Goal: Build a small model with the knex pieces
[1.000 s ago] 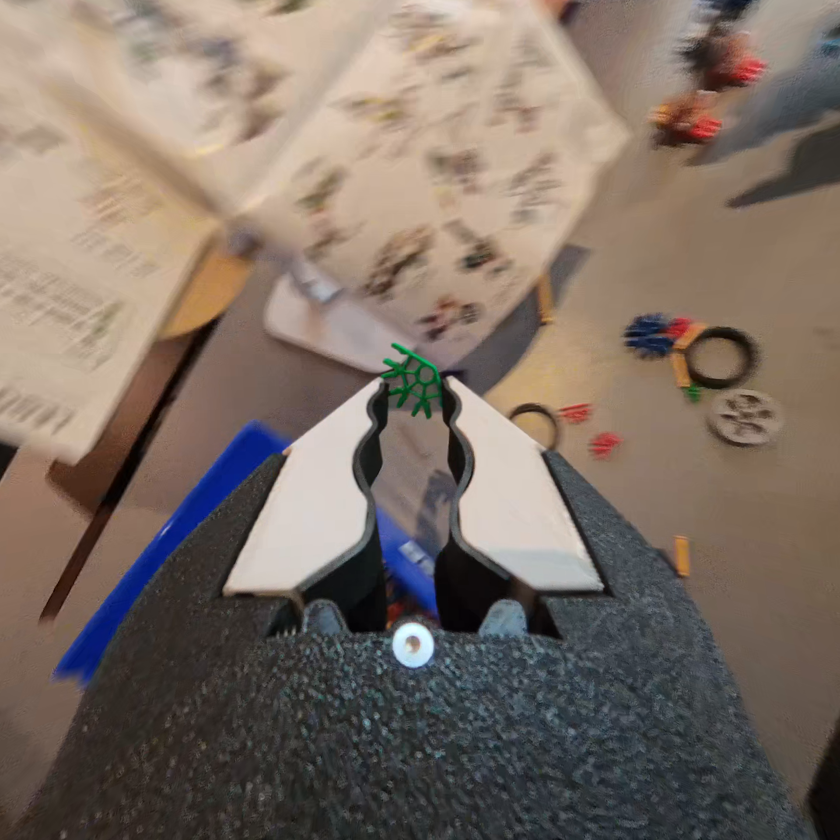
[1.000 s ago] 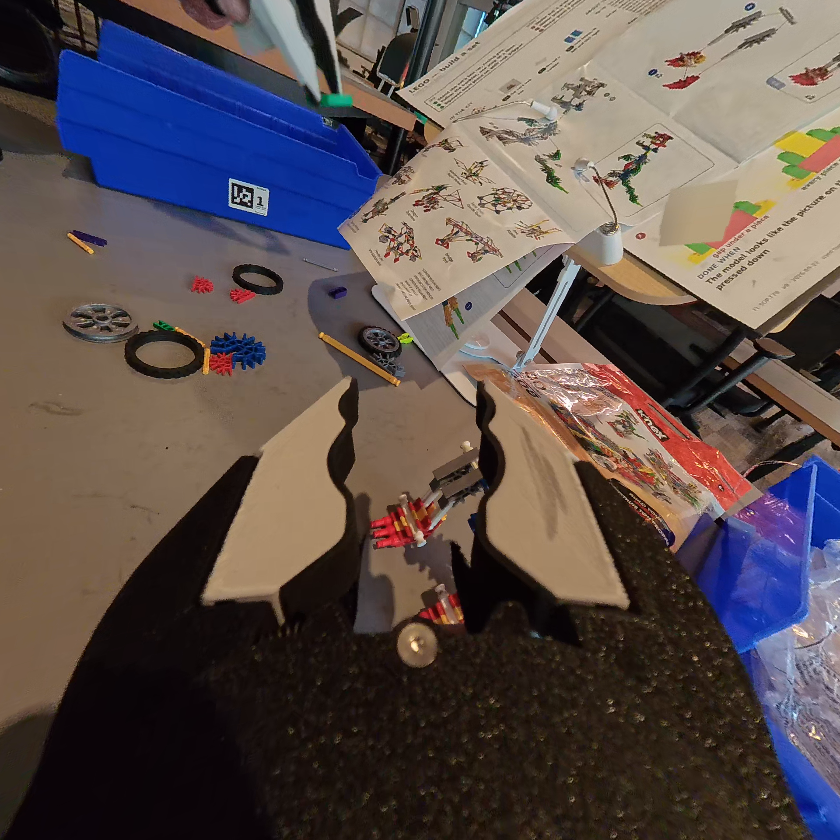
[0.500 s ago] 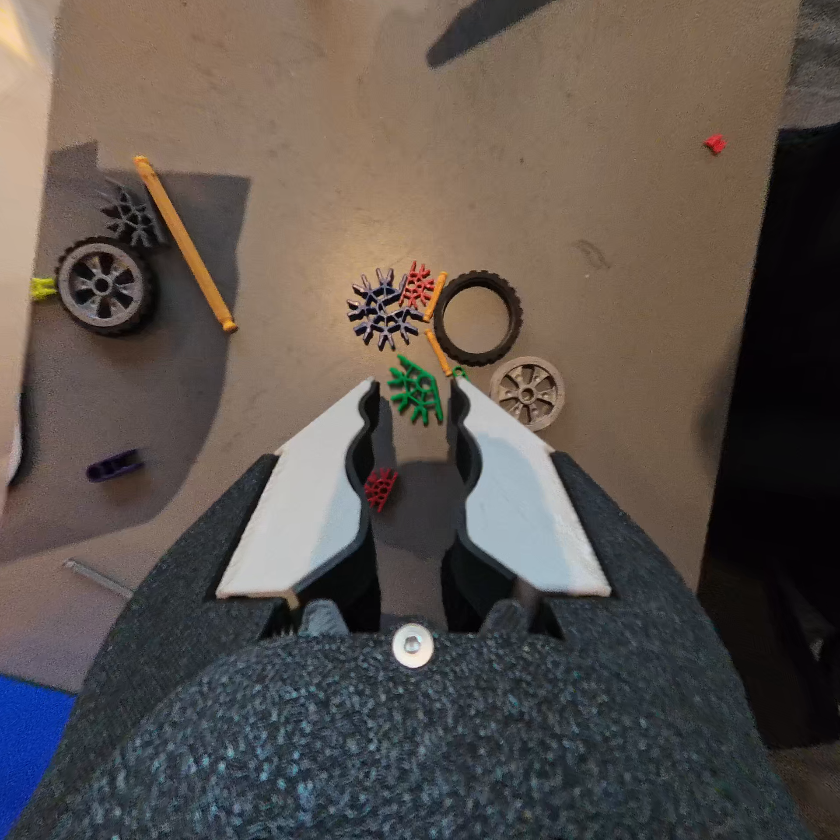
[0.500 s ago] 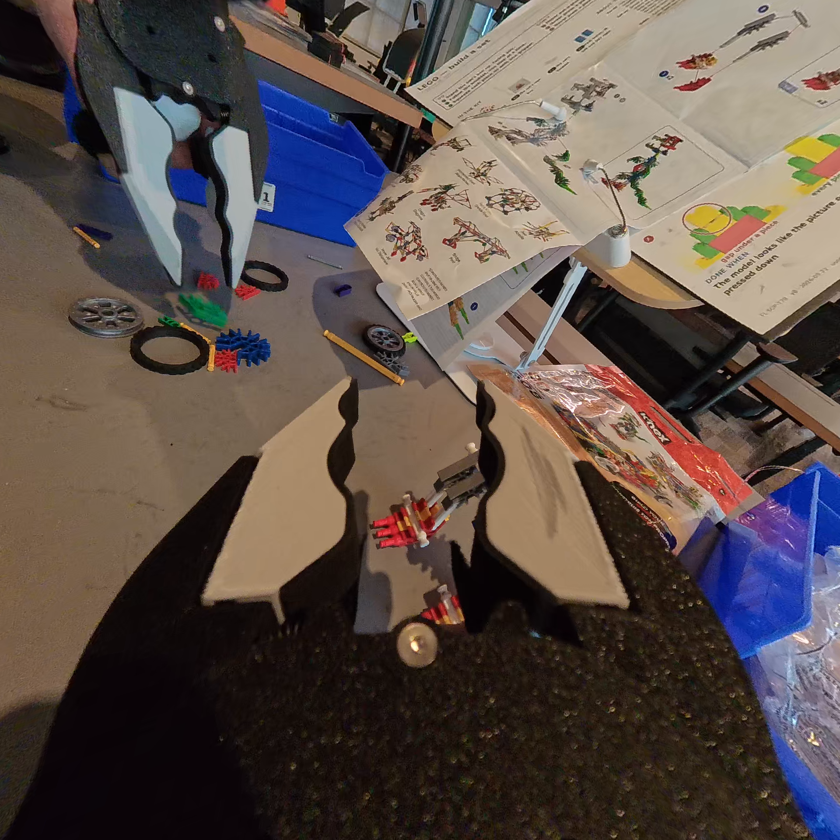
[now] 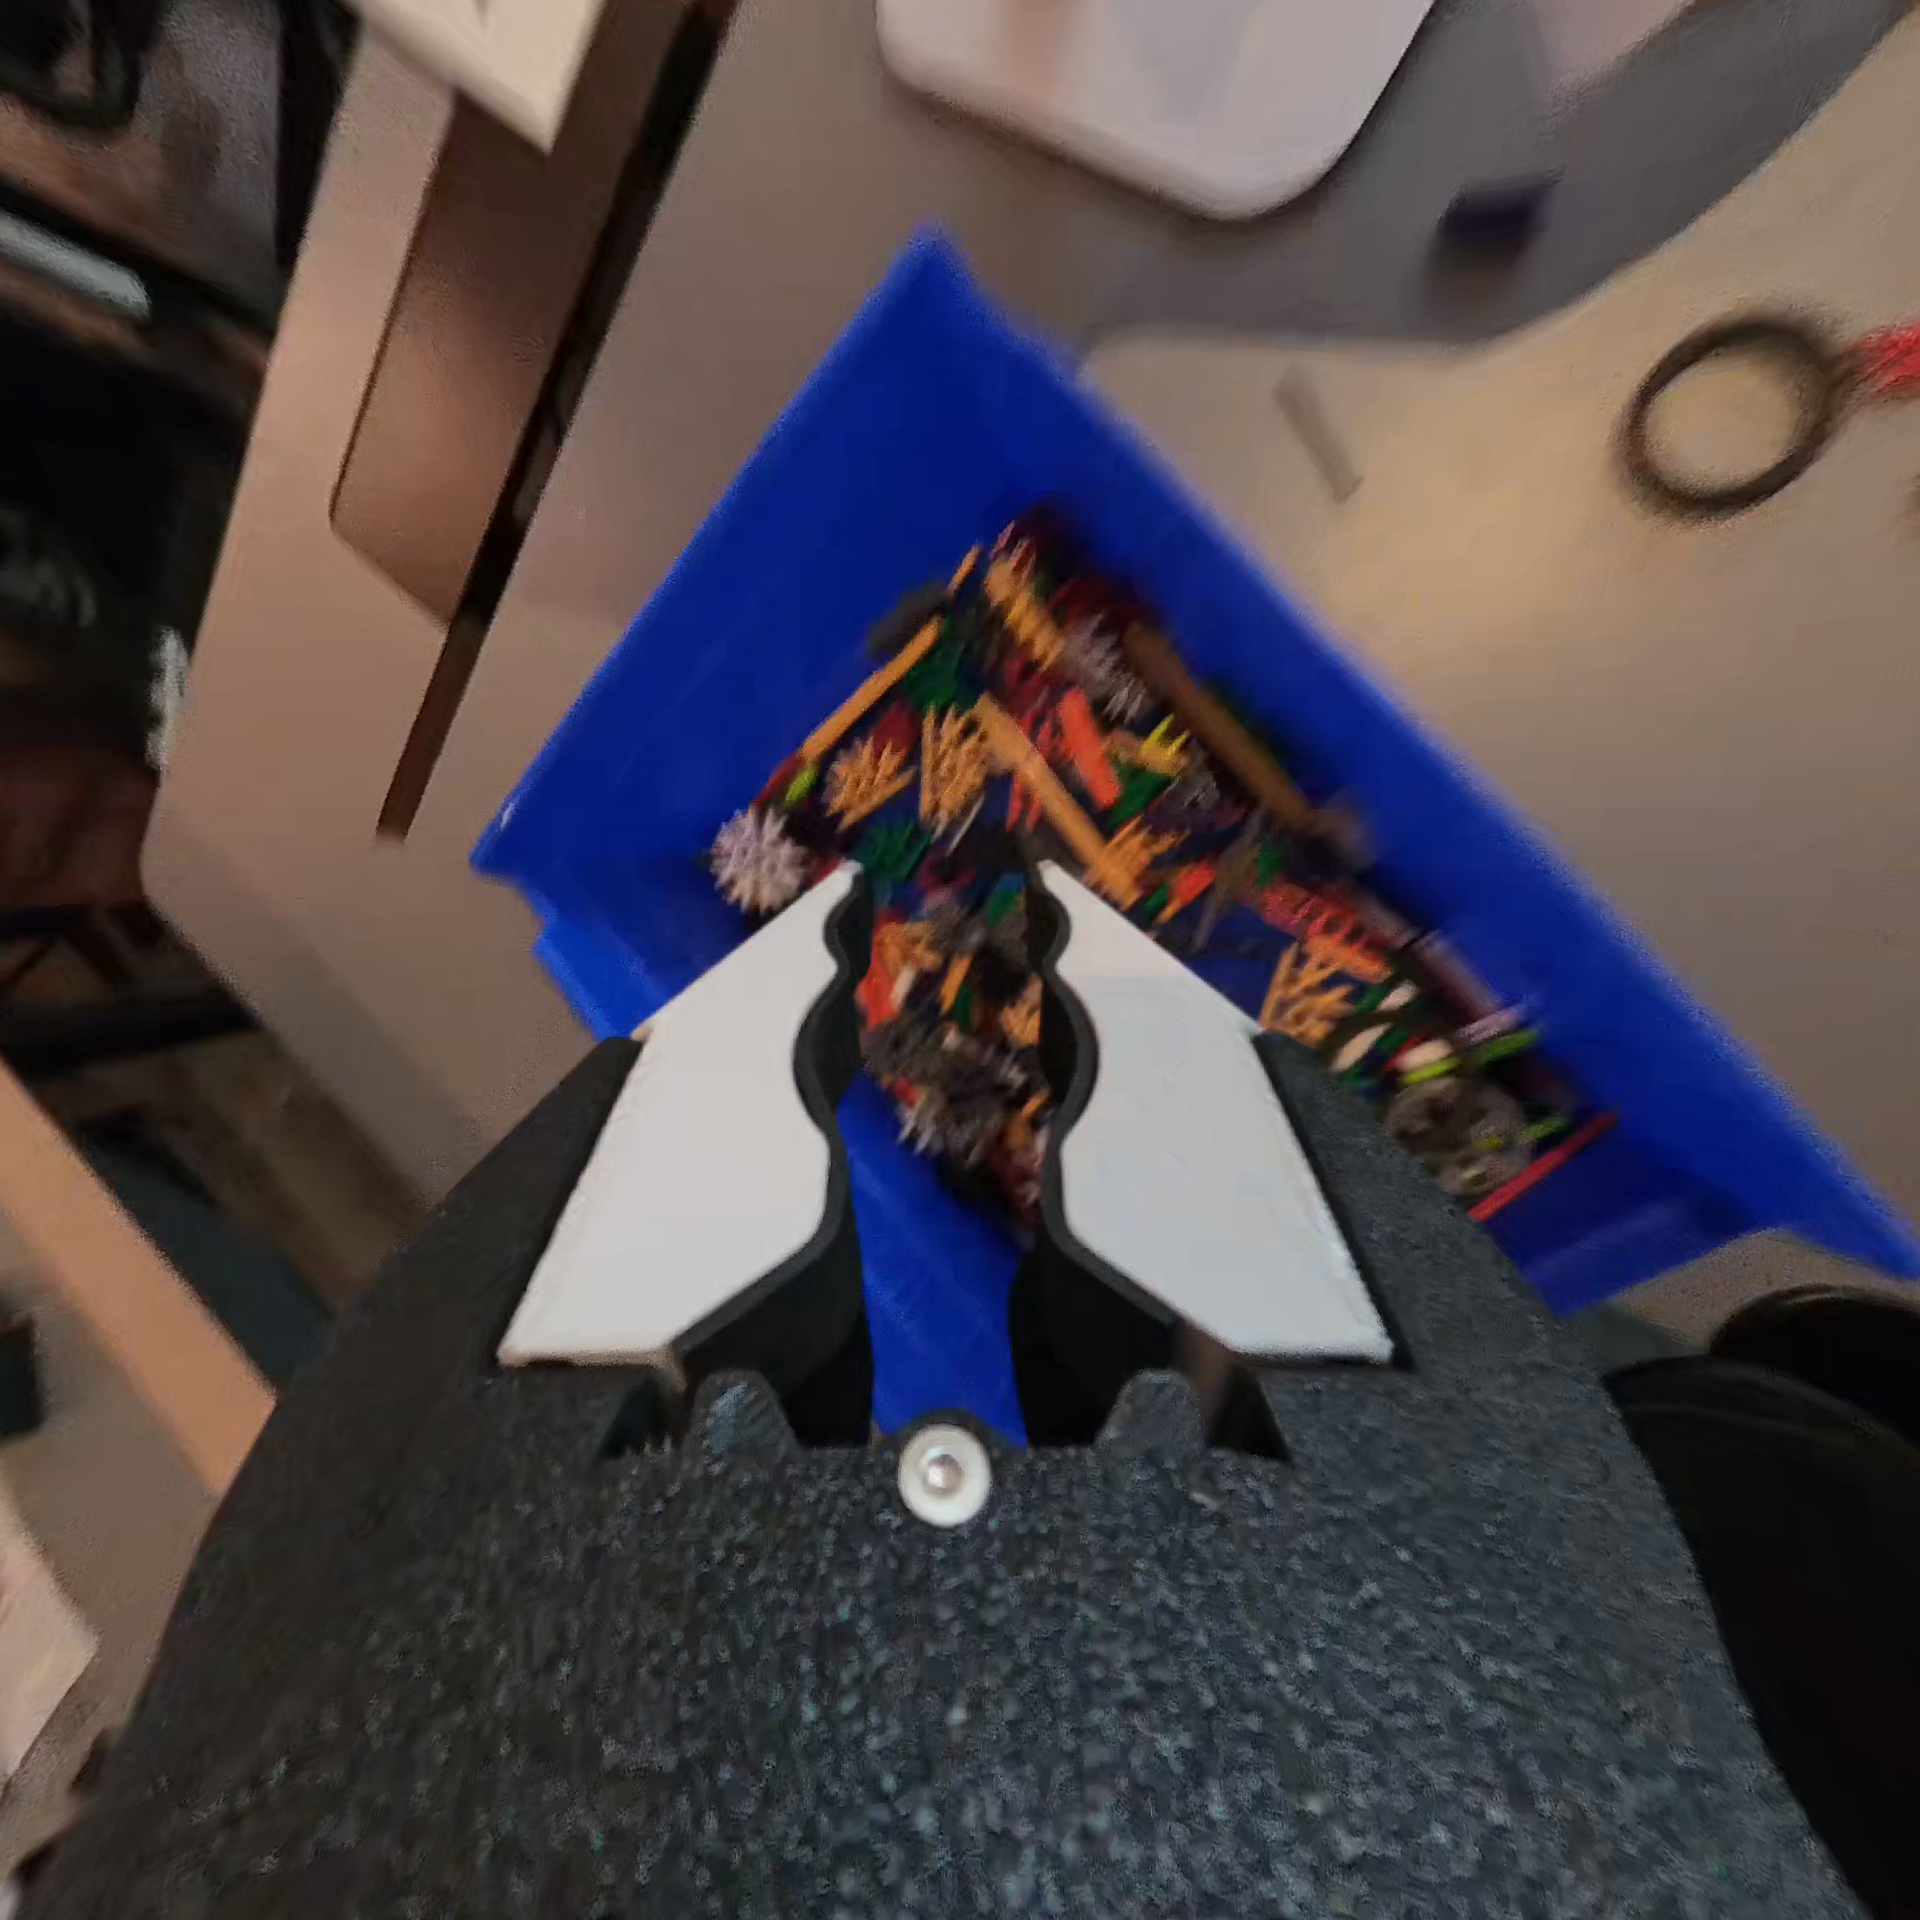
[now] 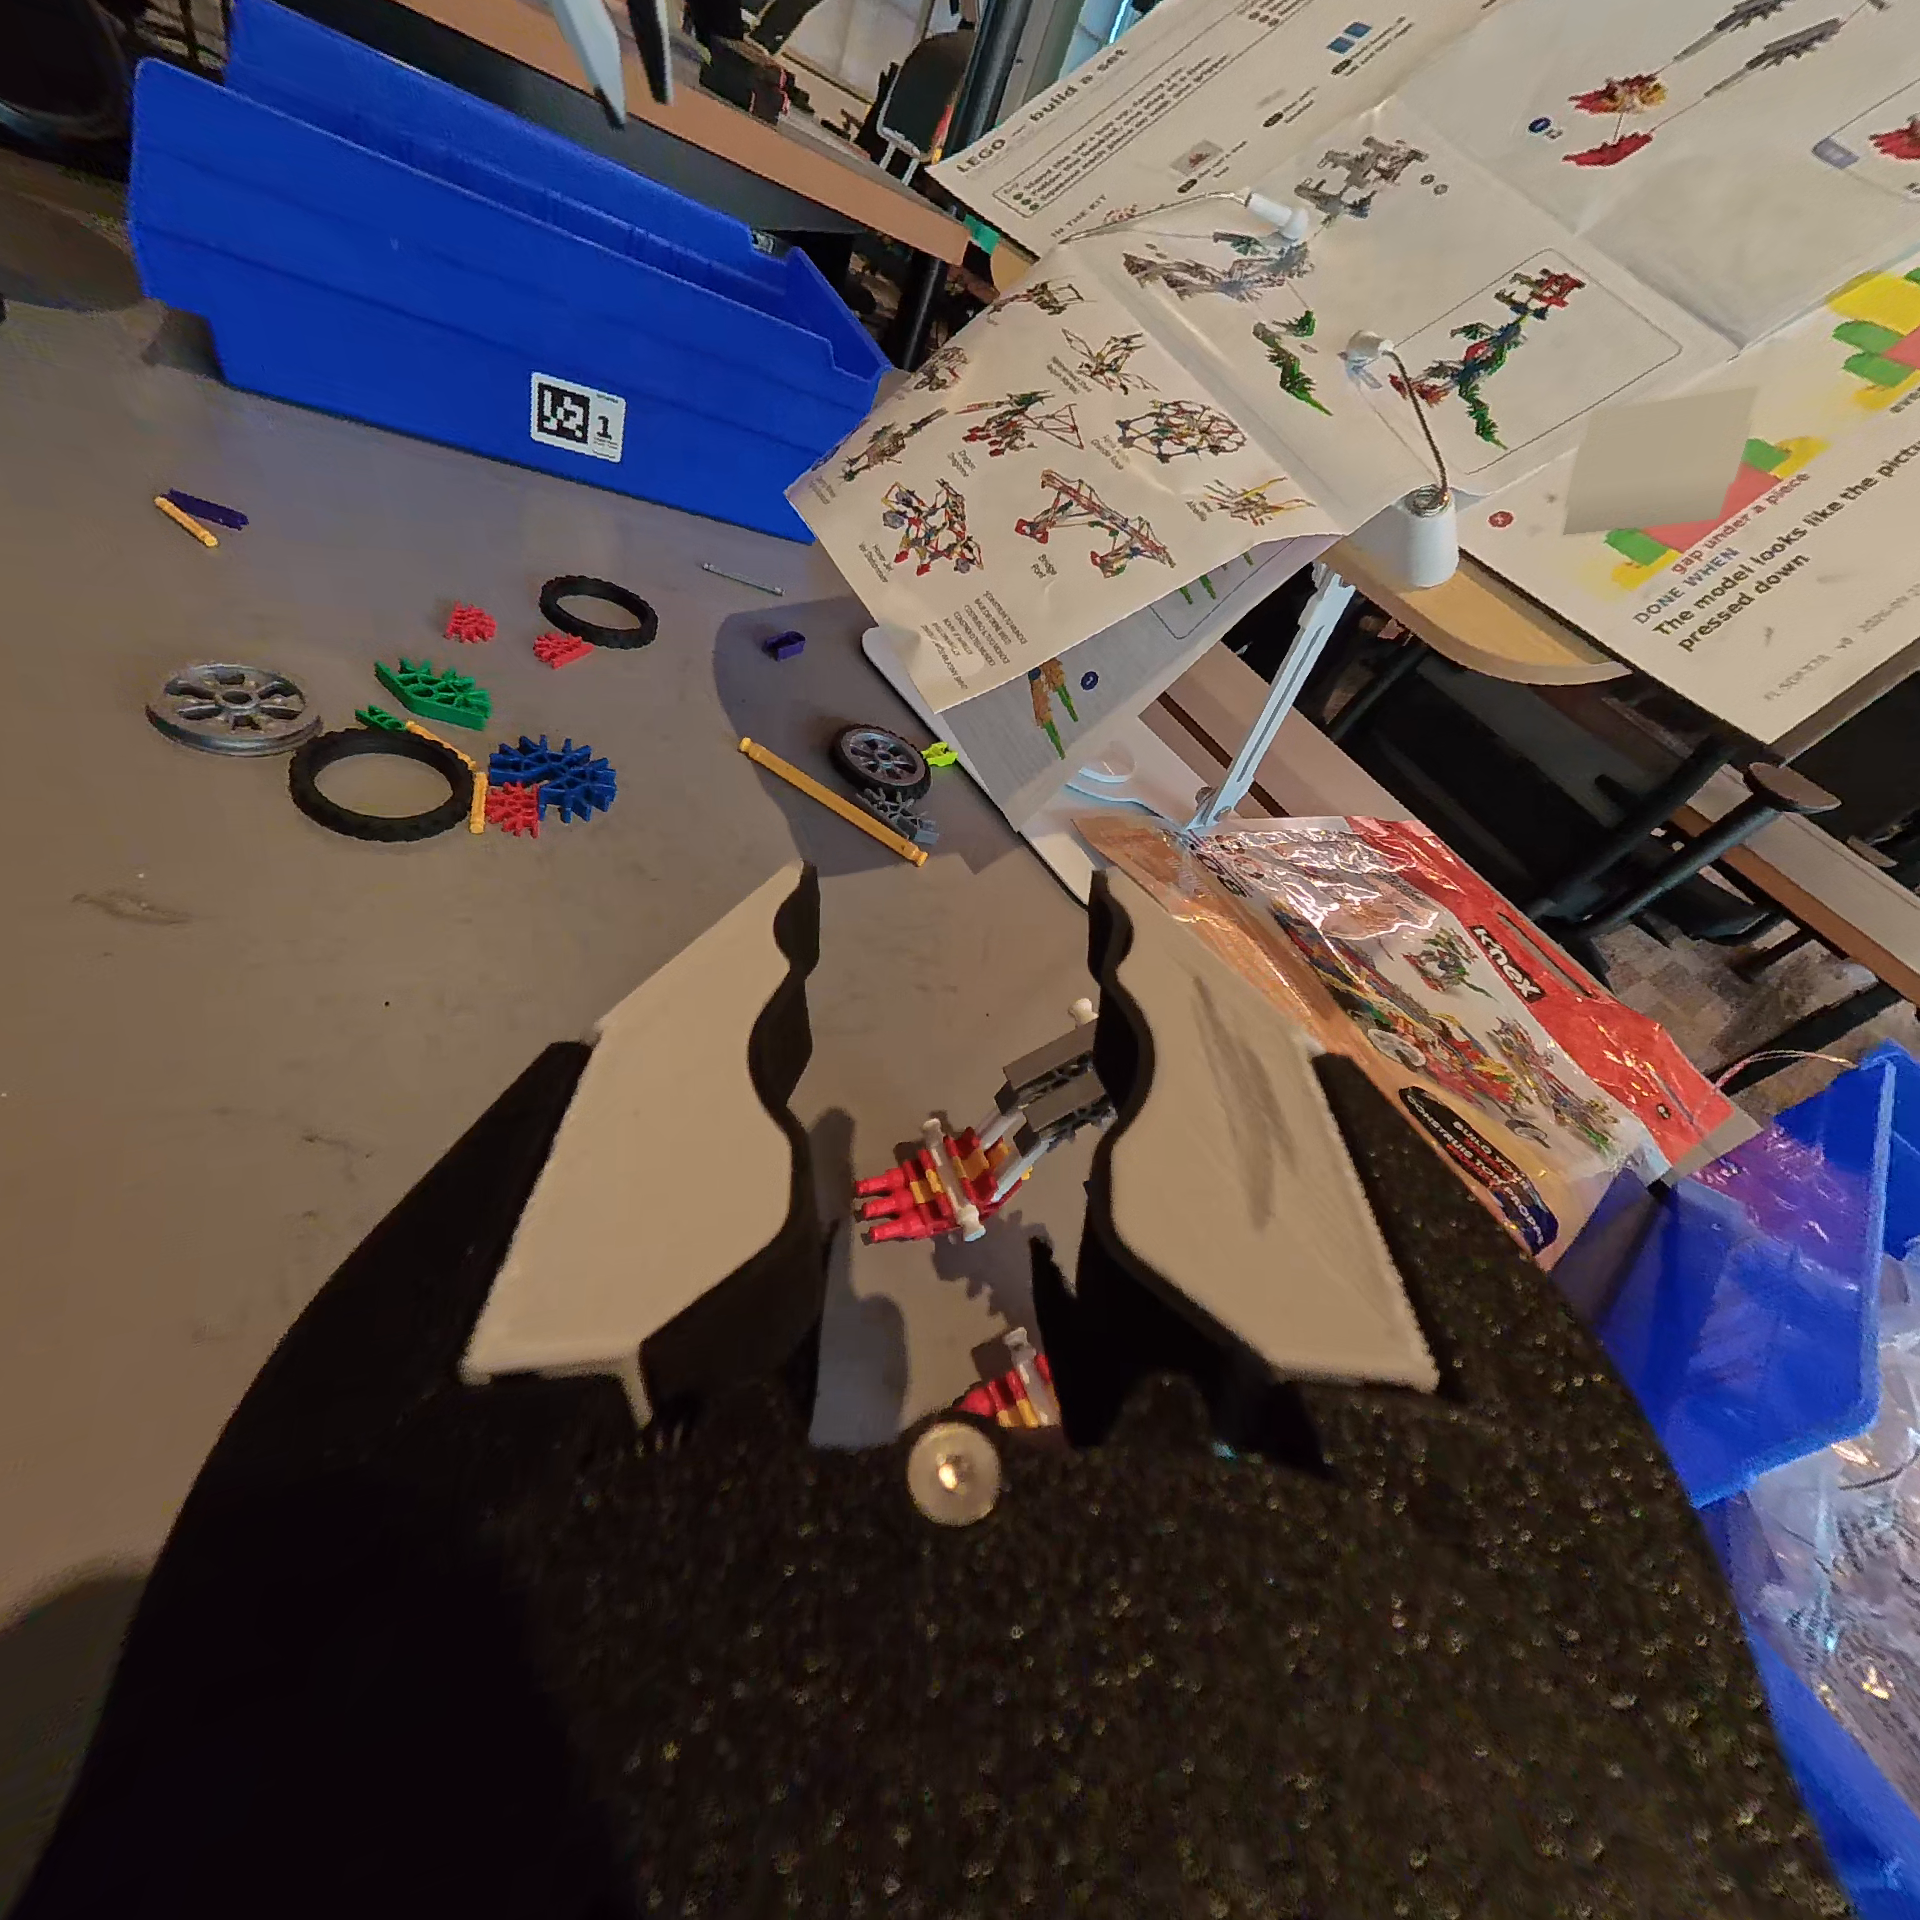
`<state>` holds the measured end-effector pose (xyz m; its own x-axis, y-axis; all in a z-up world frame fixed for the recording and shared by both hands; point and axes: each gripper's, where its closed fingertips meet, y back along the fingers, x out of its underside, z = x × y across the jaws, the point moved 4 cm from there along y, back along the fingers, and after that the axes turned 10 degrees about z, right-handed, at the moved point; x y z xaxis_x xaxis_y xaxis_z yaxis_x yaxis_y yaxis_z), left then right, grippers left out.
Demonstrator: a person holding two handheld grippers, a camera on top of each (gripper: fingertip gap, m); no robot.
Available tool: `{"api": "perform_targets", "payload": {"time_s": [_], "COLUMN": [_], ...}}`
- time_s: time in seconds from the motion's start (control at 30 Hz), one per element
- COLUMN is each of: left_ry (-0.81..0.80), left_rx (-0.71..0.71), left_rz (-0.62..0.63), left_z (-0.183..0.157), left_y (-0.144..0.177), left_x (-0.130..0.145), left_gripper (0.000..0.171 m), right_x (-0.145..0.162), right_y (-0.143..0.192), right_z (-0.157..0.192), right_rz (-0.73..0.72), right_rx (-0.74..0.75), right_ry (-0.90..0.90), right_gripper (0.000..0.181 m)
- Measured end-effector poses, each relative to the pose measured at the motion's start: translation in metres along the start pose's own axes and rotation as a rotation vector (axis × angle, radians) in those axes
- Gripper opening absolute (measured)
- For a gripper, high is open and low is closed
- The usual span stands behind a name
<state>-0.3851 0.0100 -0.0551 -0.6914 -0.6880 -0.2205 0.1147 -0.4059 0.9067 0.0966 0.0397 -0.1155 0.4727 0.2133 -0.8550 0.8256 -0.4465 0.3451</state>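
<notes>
Left tongs (image 5: 948,894) gape empty above a blue bin (image 5: 914,436) of seemingly mixed toy pieces – blurred; right tongs (image 6: 951,899) spread wide over a red-and-grey assembly (image 6: 977,1153) on the desk (image 6: 208,987).

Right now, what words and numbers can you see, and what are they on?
I do not read out writing, but here is where it stands.
White sticker on the blue bin: a black square code and one digit.
Folded instruction sheet: tiny captions, too small to read.
Large sheet: bold printed lines.
Red toy bag: a white brand name.
Left wrist view: too blurred, no writing shows.
</notes>
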Motion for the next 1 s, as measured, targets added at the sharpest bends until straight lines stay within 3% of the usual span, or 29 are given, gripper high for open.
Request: {"api": "perform_targets", "payload": {"time_s": [0.2,0.33,0.47,0.7,1.0], "left_ry": [0.015,-0.061,-0.141,-0.108,0.009], "left_rx": [0.050,-0.023,-0.110,0.016,0.104], "left_rz": [0.184,0.276,0.388,0.389,0.440], "left_z": [0.006,0.020,0.042,0.043,0.036], "left_y": [-0.061,-0.094,-0.104,-0.103,-0.136], "left_x": [0.028,0.033,0.041,0.043,0.044], "left_gripper": [0.030,0.030,0.032,0.030,0.021], "right_x": [0.005,0.006,0.007,0.008,0.008], "right_y": [-0.003,-0.004,-0.005,-0.007,-0.006], "right_z": [0.000,-0.001,0.000,0.001,0.001], "right_rz": [0.022,0.025,0.033,0.045,0.047], "right_rx": [-0.003,-0.004,-0.006,-0.012,-0.007], "right_ry": [-0.005,-0.008,-0.006,0.000,0.001], "right_gripper": [0.052,0.052,0.052,0.052,0.052]}}
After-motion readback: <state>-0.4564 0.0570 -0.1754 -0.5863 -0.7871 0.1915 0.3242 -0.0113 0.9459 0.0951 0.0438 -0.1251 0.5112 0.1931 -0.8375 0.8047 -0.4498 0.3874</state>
